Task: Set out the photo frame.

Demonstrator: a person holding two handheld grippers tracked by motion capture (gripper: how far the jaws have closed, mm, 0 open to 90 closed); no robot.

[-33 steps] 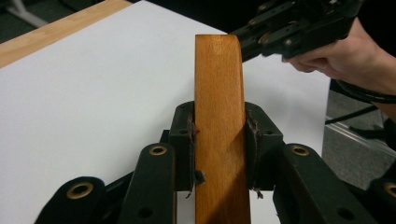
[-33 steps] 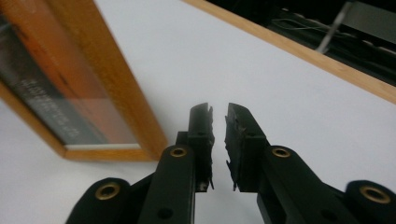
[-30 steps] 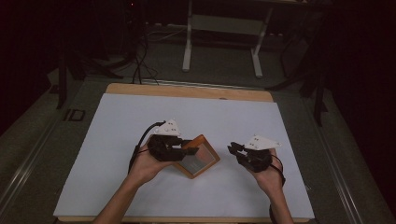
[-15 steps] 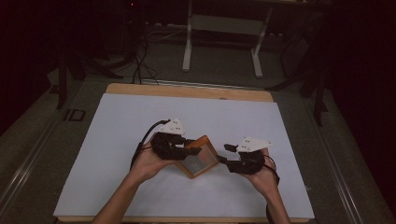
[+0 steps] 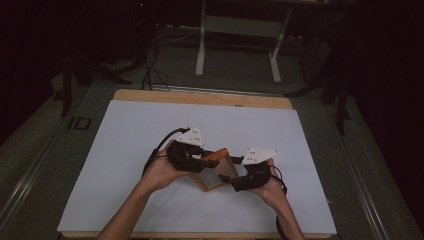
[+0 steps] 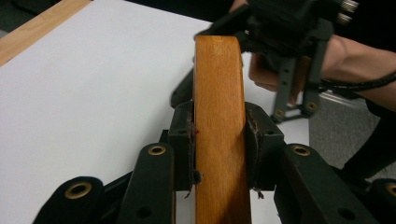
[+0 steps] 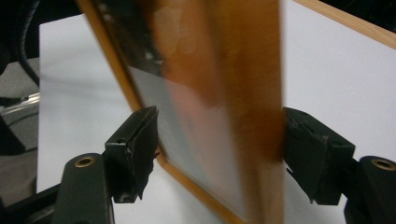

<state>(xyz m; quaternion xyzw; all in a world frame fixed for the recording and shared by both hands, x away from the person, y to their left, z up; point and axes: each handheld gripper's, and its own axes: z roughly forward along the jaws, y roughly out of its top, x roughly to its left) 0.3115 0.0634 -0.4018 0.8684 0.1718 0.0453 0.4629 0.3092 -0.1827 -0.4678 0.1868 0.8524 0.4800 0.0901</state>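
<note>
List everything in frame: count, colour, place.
Orange-brown wooden picture frame with a glass front: 1, orange-brown, held off the table between both grippers, near the front middle.
White-topped table with a light wood edge: 1, white, centre of the high view.
Grey metal stand legs: 2, pale grey, on the floor beyond the table.
Black cables: several, black, floor at far left.
Left gripper: 1, black, jaws shut on the frame's edge.
Right gripper: 1, black, jaws open on either side of the frame.
Person's hands: 2, one on each gripper.
</note>
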